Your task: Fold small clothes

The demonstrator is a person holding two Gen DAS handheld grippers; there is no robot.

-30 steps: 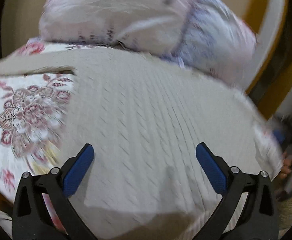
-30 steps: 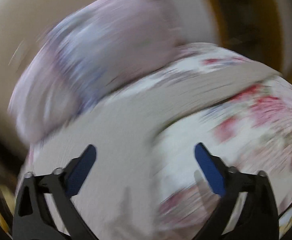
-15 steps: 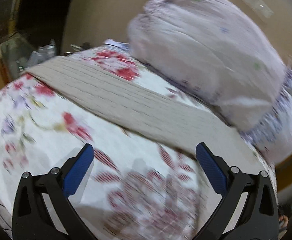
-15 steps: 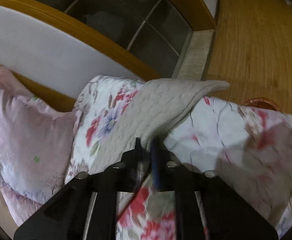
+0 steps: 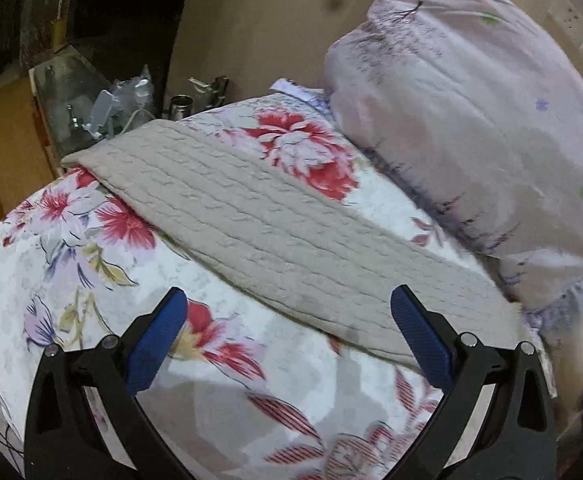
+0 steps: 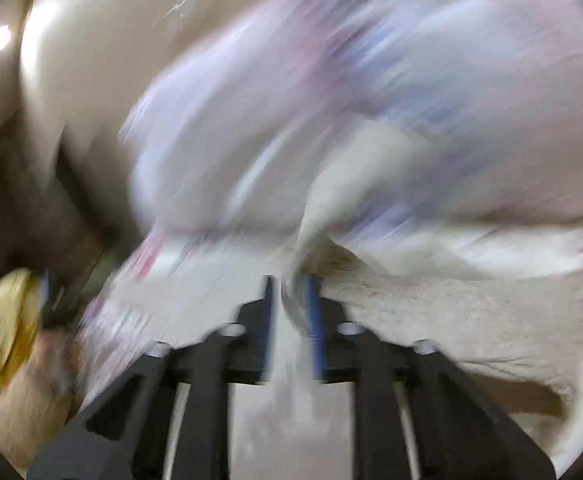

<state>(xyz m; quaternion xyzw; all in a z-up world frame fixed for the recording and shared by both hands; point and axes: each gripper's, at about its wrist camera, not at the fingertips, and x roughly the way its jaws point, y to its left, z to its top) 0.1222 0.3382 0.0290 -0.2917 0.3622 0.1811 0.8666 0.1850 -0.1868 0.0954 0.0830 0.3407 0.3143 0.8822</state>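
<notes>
- The left gripper [image 5: 287, 336] stood wide open with nothing between its blue pads [image 5: 159, 340], above the floral bedspread [image 5: 71, 280].
- The beige knit garment [image 5: 275, 240] lay as a long flat band slanting across the bedspread; its near end ran behind the right-hand pad and was cut off there.
- A lilac pillow [image 5: 471, 120] rested against the far edge of the garment, hiding the bed beyond it.
- Beside the bed, a cluttered nightstand [image 5: 71, 100] held glass and metal bits too dim to name.
- The right wrist view was heavily blurred. The right gripper [image 6: 289, 308] was drawn almost shut, pinching a fold of the garment [image 6: 451, 312] between its fingers.
- The pinched cloth rose to a peak above the fingers, its edges smeared; how much of it hung free could not be told.
- Behind it the pillow [image 6: 371, 80] showed only as pink and lilac streaks.
- A yellow shape [image 6: 7, 320] at the left edge was unreadable.
</notes>
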